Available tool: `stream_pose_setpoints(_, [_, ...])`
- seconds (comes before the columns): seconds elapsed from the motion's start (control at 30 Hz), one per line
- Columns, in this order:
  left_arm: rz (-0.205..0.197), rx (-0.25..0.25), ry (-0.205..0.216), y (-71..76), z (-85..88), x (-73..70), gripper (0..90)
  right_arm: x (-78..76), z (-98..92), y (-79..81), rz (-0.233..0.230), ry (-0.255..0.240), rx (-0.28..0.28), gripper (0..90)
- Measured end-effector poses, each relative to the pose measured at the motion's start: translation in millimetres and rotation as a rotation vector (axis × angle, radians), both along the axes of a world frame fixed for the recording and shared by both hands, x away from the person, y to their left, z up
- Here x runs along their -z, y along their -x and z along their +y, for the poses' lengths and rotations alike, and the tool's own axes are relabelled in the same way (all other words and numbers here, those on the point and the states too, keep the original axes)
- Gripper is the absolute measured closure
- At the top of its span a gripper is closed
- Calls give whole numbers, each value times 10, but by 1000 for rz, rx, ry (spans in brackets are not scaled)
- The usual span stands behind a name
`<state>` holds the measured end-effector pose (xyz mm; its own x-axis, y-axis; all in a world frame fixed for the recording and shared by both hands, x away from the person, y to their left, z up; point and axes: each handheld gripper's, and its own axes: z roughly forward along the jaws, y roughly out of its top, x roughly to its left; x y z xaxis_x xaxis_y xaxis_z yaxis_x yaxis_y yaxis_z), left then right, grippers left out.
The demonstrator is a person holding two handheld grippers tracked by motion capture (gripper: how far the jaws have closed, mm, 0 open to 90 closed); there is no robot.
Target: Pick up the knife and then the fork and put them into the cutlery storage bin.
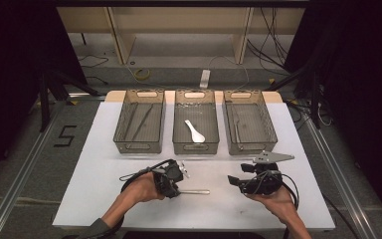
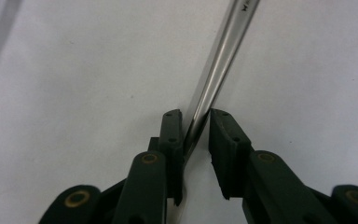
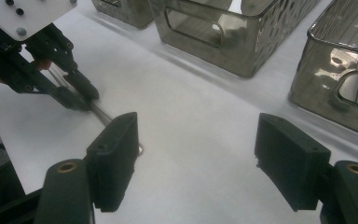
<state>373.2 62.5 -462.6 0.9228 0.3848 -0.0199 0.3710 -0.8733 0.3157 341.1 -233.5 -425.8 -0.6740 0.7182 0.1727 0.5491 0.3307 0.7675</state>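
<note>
White paper covers your counter [image 1: 104,189], and on it, near the front edge, lies the metal utensil handle [image 1: 195,191], flat on the sheet and pointing toward your right. Your left claw [image 2: 196,122] has its jaws narrowed down around that handle: in the left gripper view the bright shaft runs up between the two pads, touching the left one, with a sliver of gap at the right one, so the pinch looks nearly made rather than firm. From the right gripper view, the same claw [image 3: 81,95] comes down on the shaft at the sheet. Nothing has left the counter yet, so you are judged to be at the very start of the pick.

Your right claw [image 3: 198,158] stands wide and empty, well to the right of the handle, hovering over bare paper.

Beyond, three mesh baskets sit in a row: the left basket [image 1: 140,144] holds dark slender tools, the middle basket [image 1: 195,145] a white spoon [image 1: 194,130], the right basket [image 1: 251,144] a thin metal piece. Lifting, carrying and sorting the handle into one of them all remain.
</note>
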Motion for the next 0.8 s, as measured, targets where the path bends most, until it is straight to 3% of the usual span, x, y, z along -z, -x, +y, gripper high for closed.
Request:
stream_pose_setpoints(0.3, [17,3,6,-6,-1,2,835,2,-8,-6,4,-3,2,319])
stream_pose_setpoints(0.8, [30,-26,50,-19,38,-2,842,-4,3,-1,3,-9,-7,328])
